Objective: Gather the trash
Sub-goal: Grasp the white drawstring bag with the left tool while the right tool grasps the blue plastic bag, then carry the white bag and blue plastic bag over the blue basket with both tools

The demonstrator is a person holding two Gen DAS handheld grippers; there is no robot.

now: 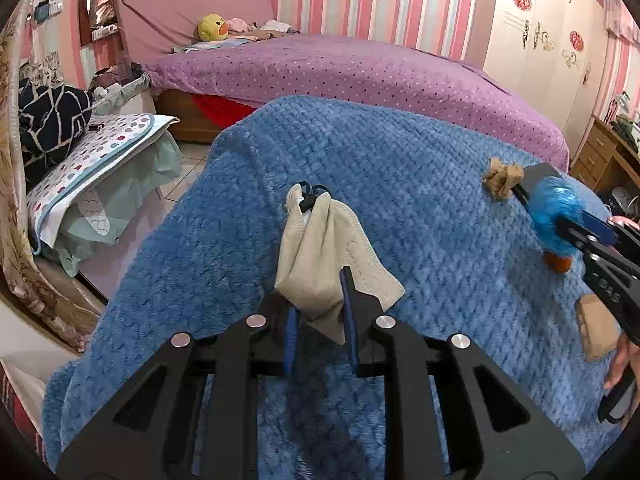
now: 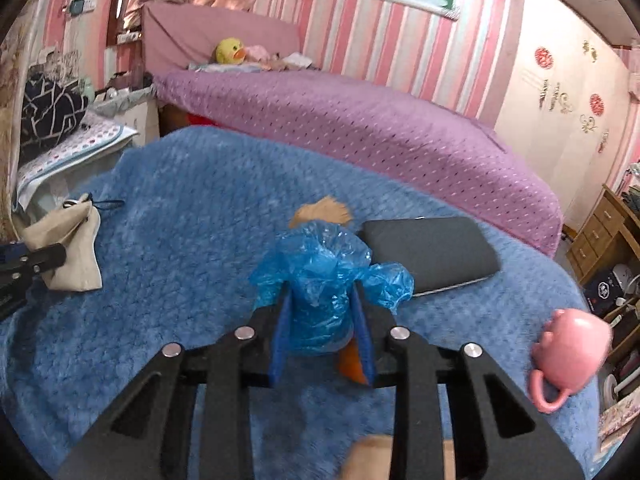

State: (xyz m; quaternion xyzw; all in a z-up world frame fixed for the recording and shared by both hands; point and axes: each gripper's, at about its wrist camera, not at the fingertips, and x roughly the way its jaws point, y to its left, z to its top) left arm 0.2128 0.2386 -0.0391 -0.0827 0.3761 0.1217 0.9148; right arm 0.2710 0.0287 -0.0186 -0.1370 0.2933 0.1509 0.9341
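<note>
Now the left gripper point(image 1: 320, 312) is clenched on a beige pouch point(image 1: 332, 256) over the left part of the blue blanket point(image 1: 420, 148). The right gripper point(image 2: 322, 320) pinches a crumpled blue bag point(image 2: 320, 280) above the blanket's middle, just beside a dark case point(image 2: 432, 252).

blocks: dark case point(image 2: 430, 250), pink cup point(image 2: 568, 364) | free: blanket point(image 2: 180, 264) centre

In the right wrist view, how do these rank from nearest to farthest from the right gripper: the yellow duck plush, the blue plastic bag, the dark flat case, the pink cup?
1. Blue plastic bag: between the jaws of the right gripper.
2. Dark flat case: just beyond, to the right.
3. Pink cup: far right, at the blanket's edge.
4. Yellow duck plush: at the head of the purple bed.
</note>
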